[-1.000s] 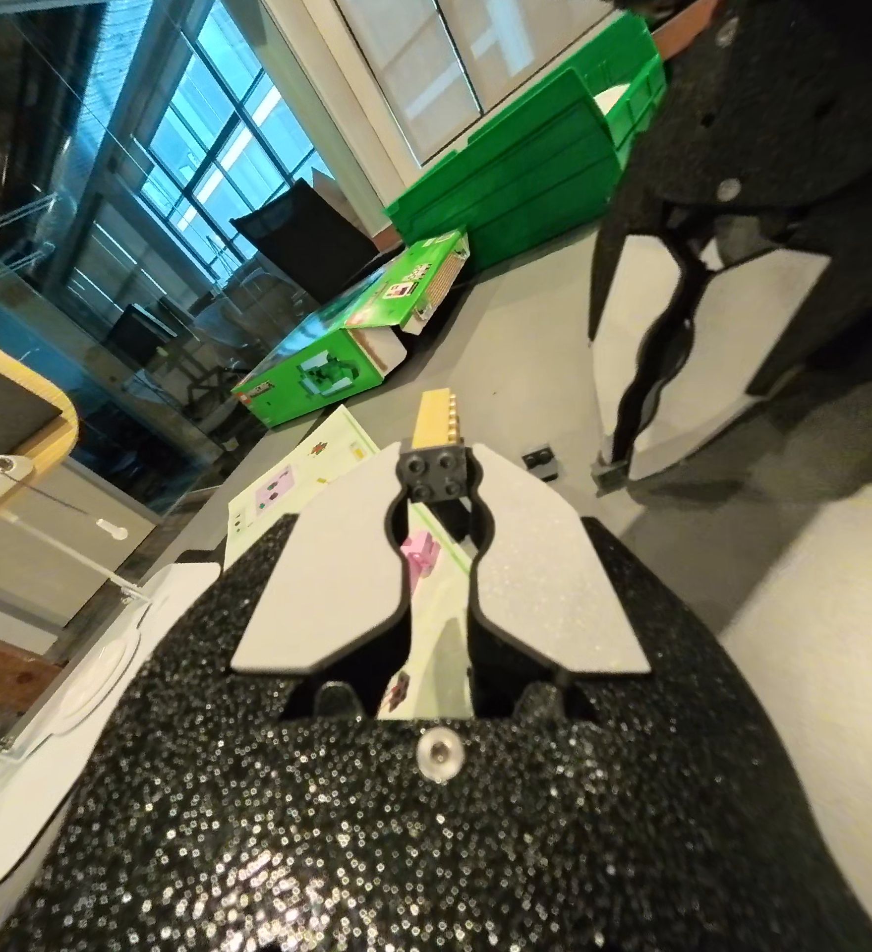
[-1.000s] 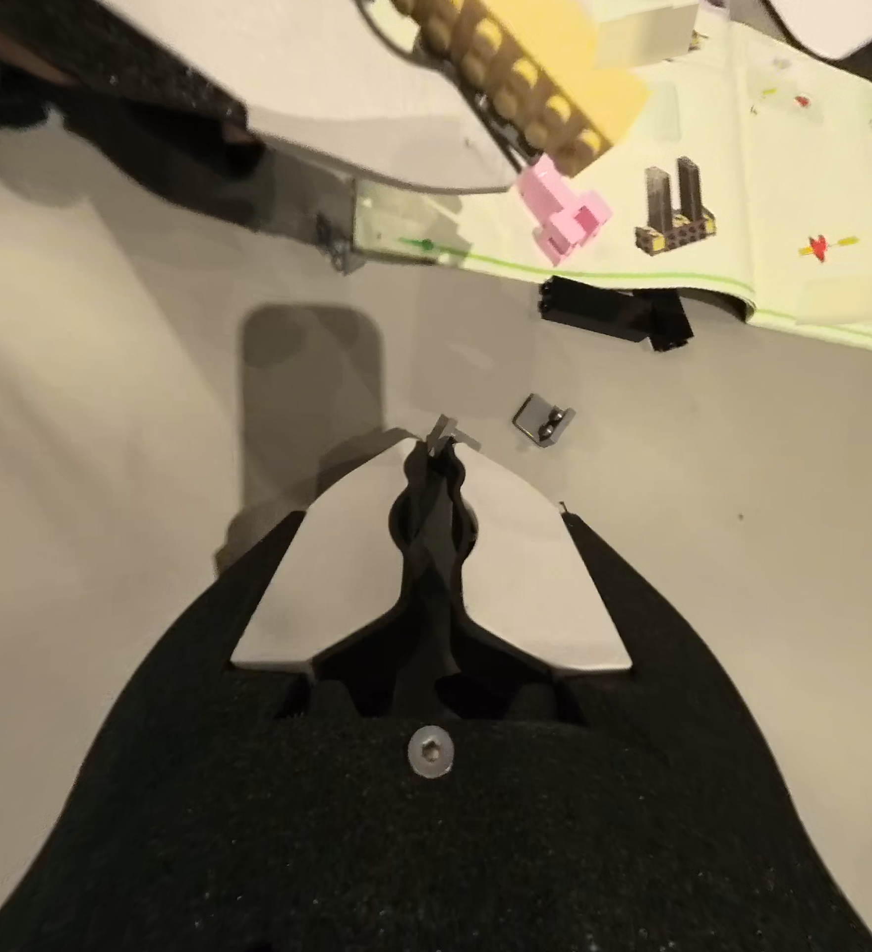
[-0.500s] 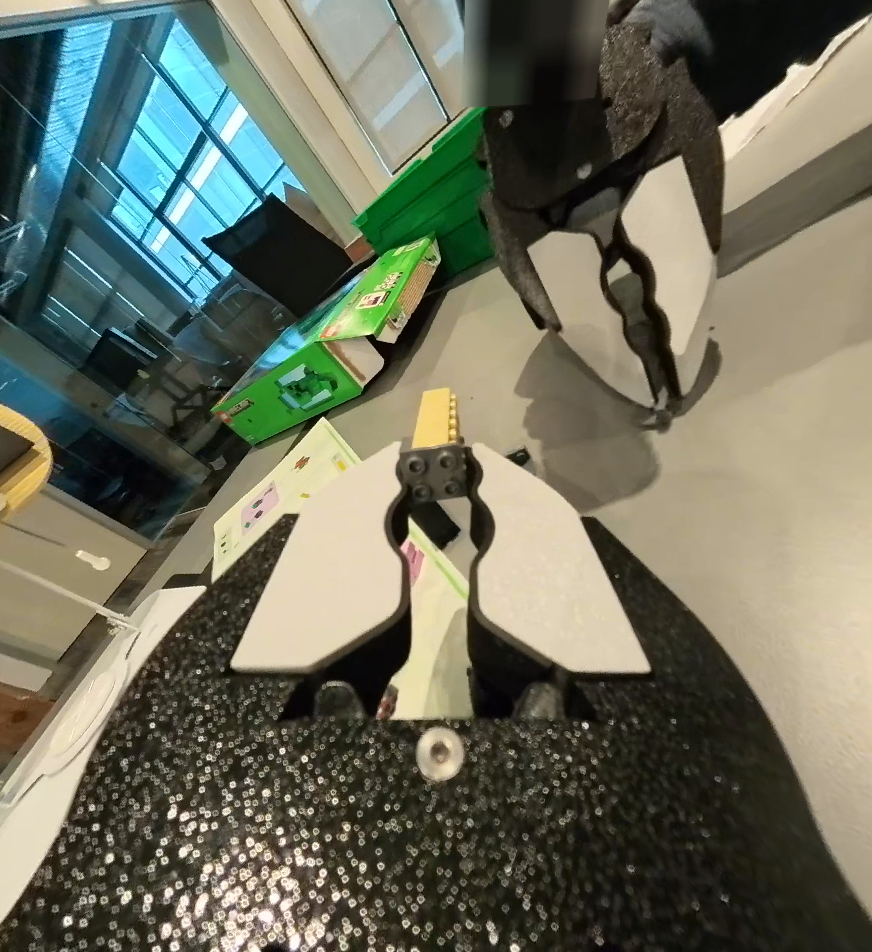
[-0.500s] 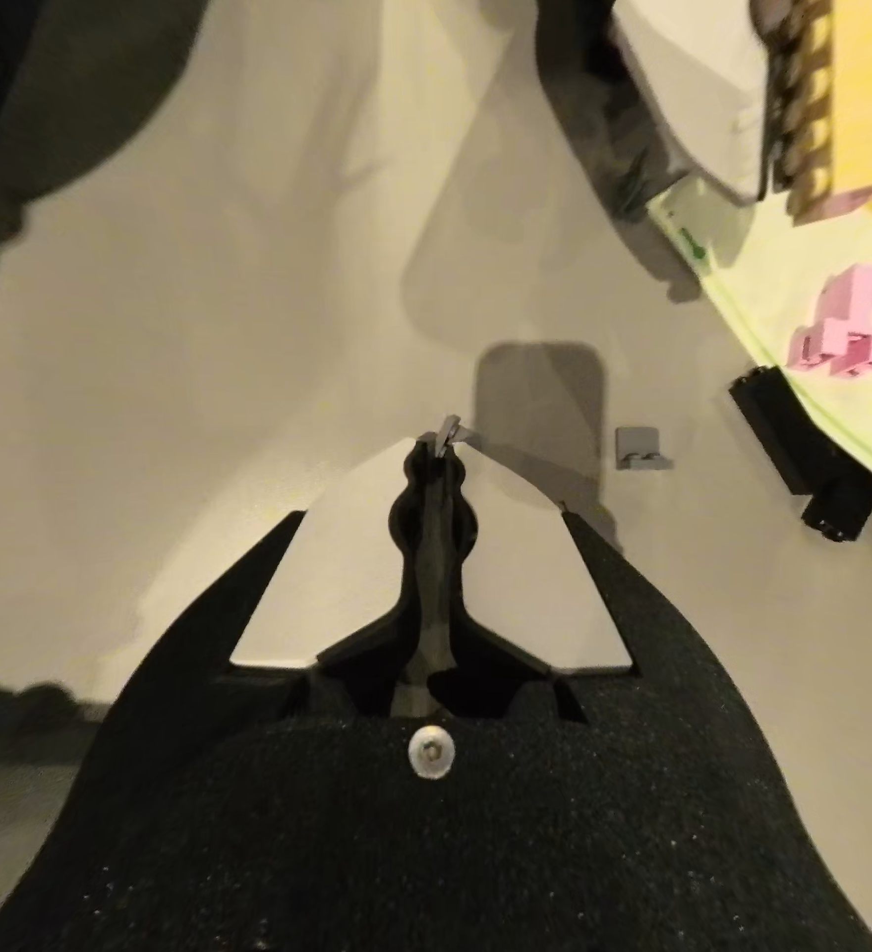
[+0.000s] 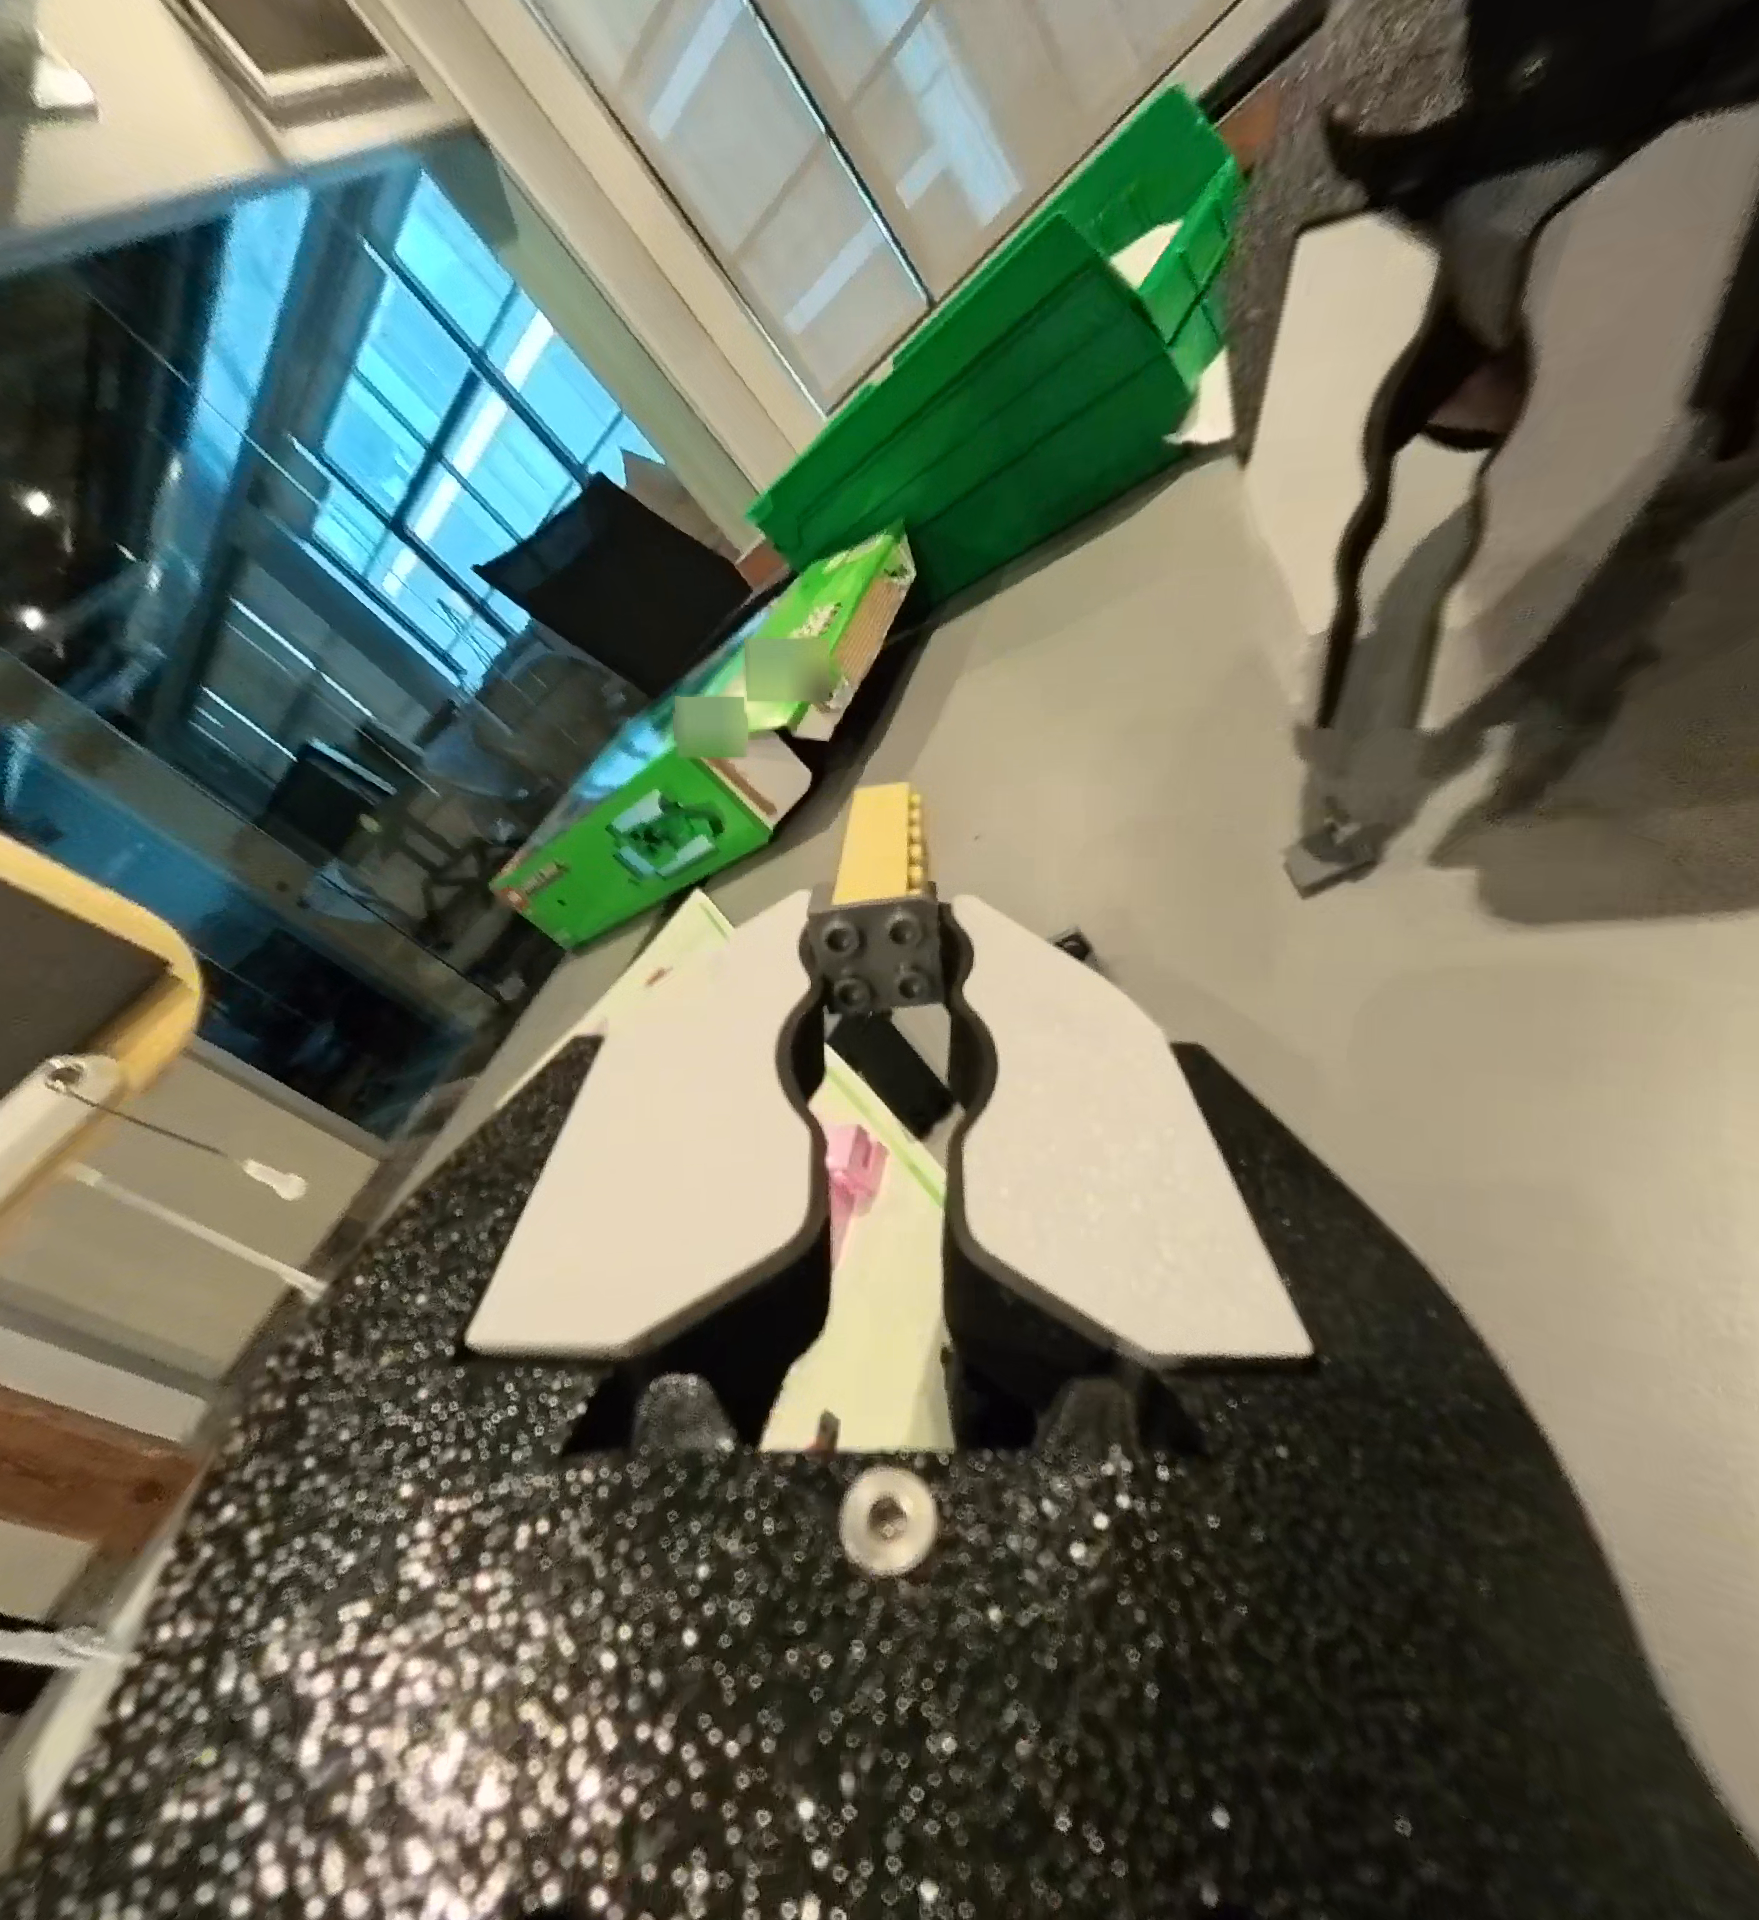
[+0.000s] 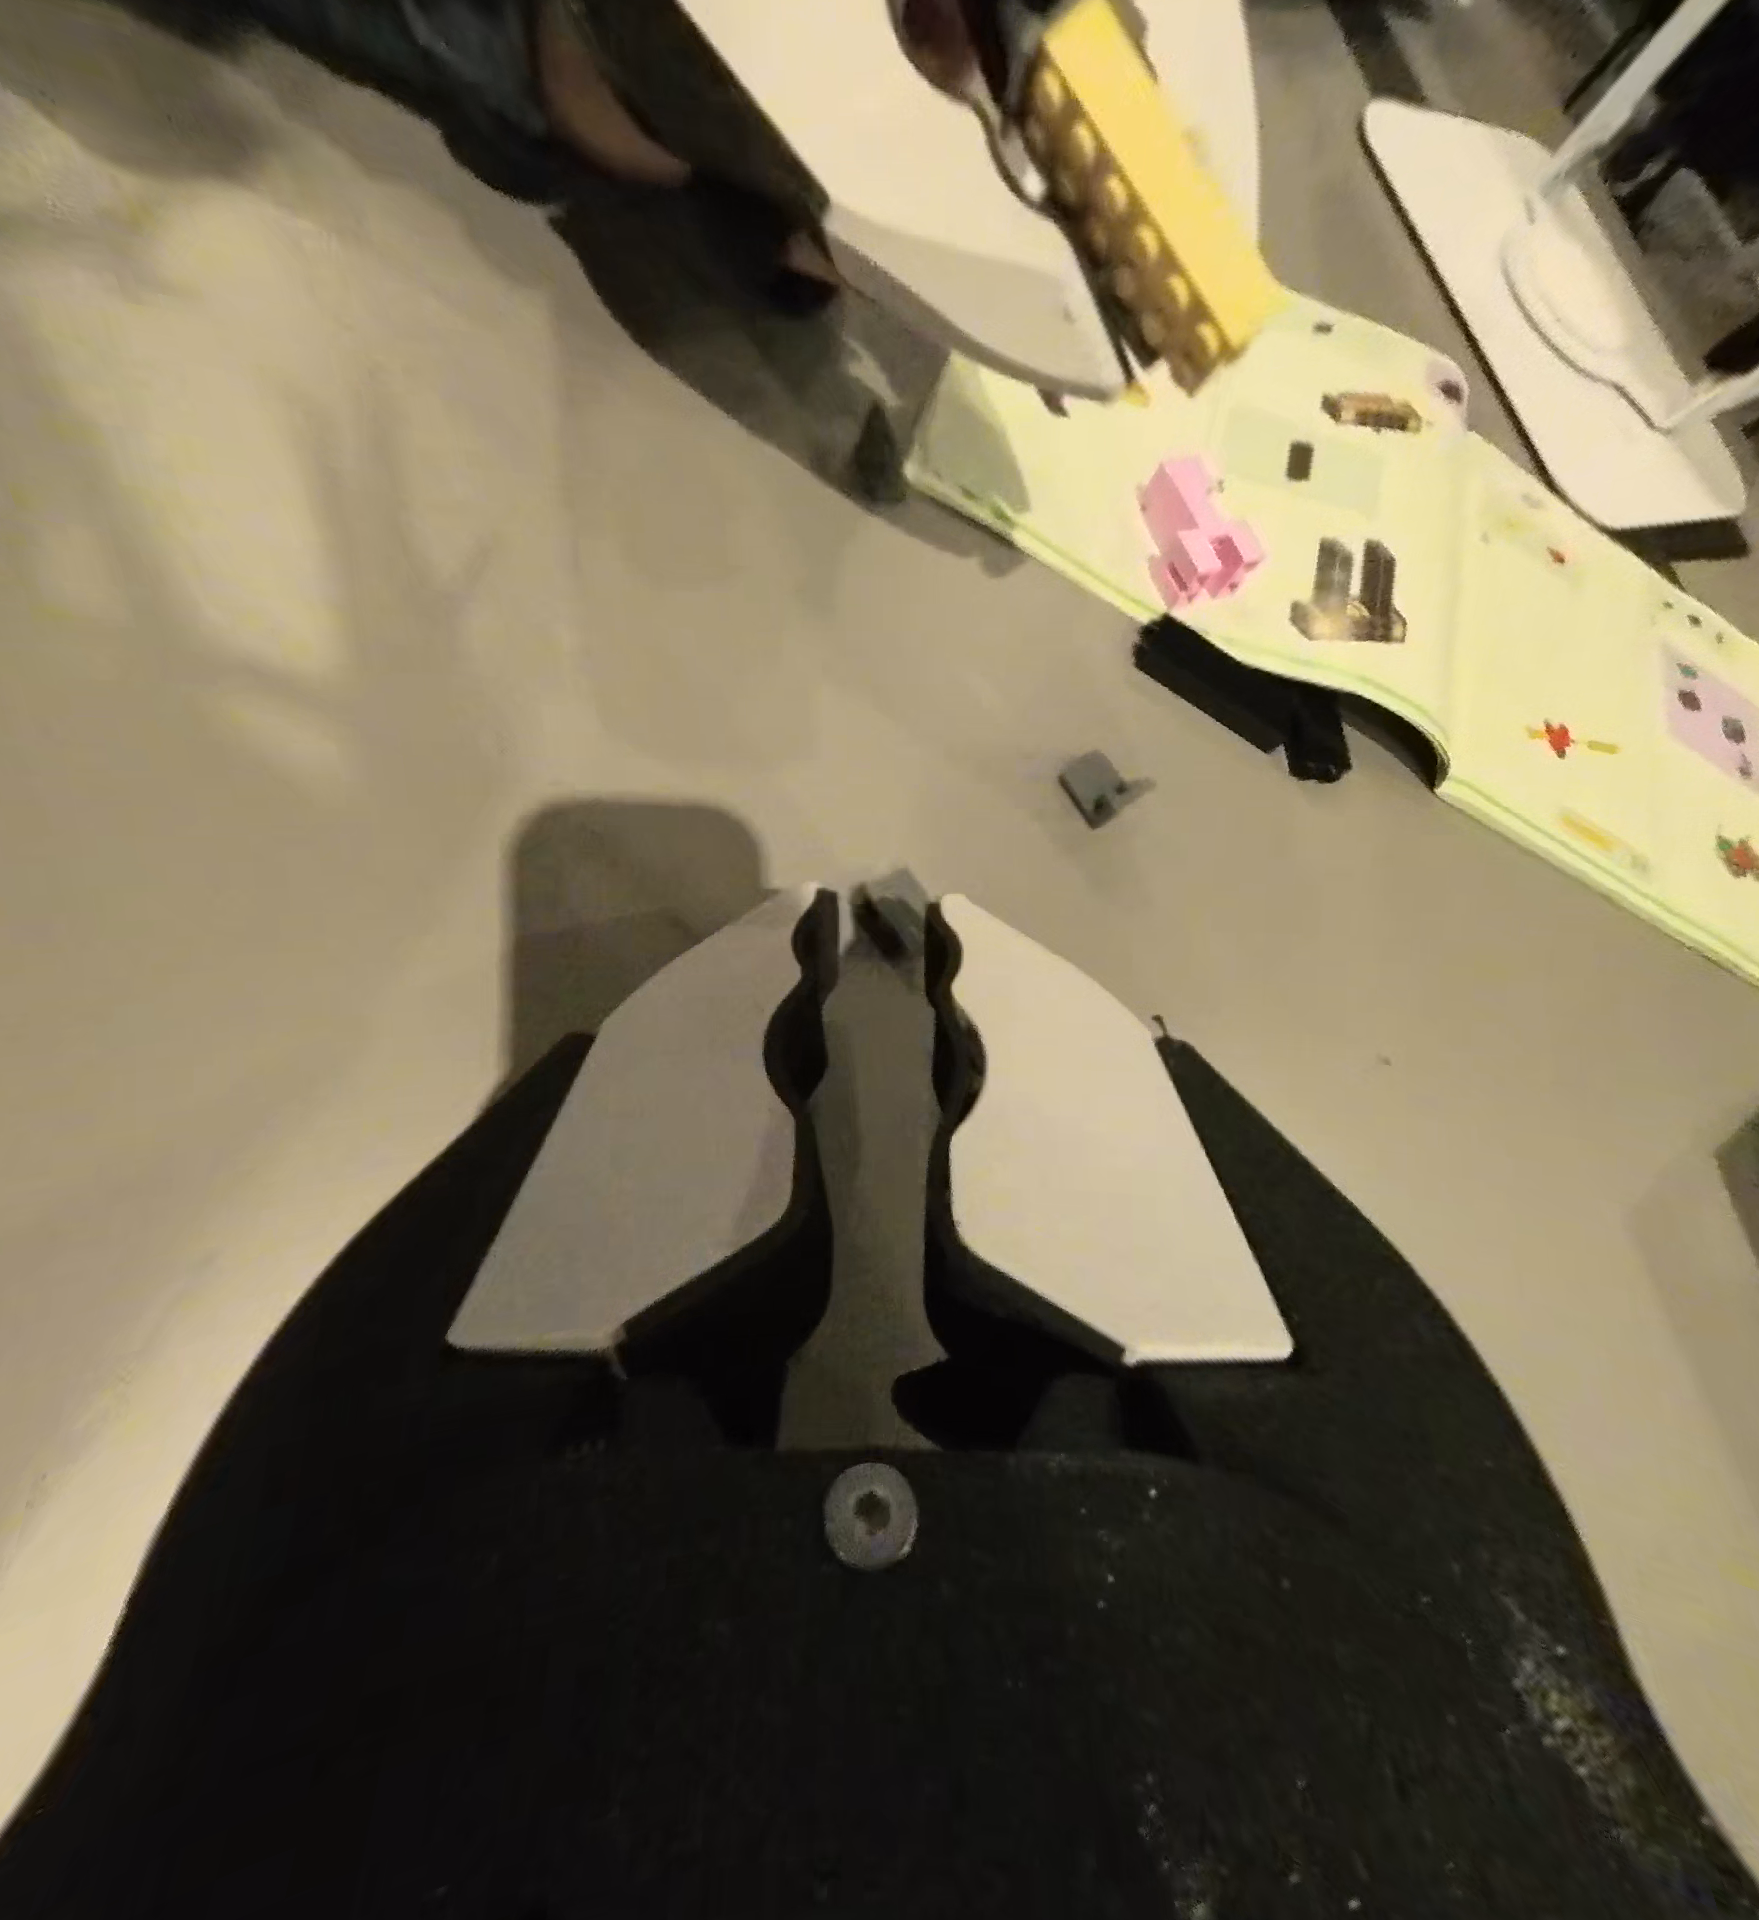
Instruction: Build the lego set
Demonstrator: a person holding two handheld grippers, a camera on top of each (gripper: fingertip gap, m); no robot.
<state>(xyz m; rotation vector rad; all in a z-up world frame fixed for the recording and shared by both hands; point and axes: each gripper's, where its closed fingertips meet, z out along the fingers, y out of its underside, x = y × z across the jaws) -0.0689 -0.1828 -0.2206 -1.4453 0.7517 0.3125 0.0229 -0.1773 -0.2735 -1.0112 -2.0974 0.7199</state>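
Note:
My left gripper (image 5: 880, 956) is shut on a dark grey 2x2 brick (image 5: 877, 954) joined to a long tan plate (image 5: 883, 847) that sticks out forward above the table. The plate also shows in the right wrist view (image 6: 1145, 218). My right gripper (image 6: 883, 914) stands tip-down on the table with its jaws slightly apart. A small grey piece (image 6: 890, 920) sits between the tips. In the left wrist view, the right gripper (image 5: 1337, 821) is to the right of the plate, with the grey piece (image 5: 1332, 857) at its tips.
An open instruction booklet (image 6: 1477, 582) lies on the grey table with a pink figure (image 6: 1197, 530) on it. A black brick (image 6: 1239, 707) and another small grey piece (image 6: 1098, 790) lie beside it. A green set box (image 5: 667, 831) and green bins (image 5: 1010, 436) stand farther back.
My right gripper's jaws have parted a little, and the grey piece between them now shows a broader face. The right gripper has shifted relative to the booklet. My left gripper still holds the brick and plate.

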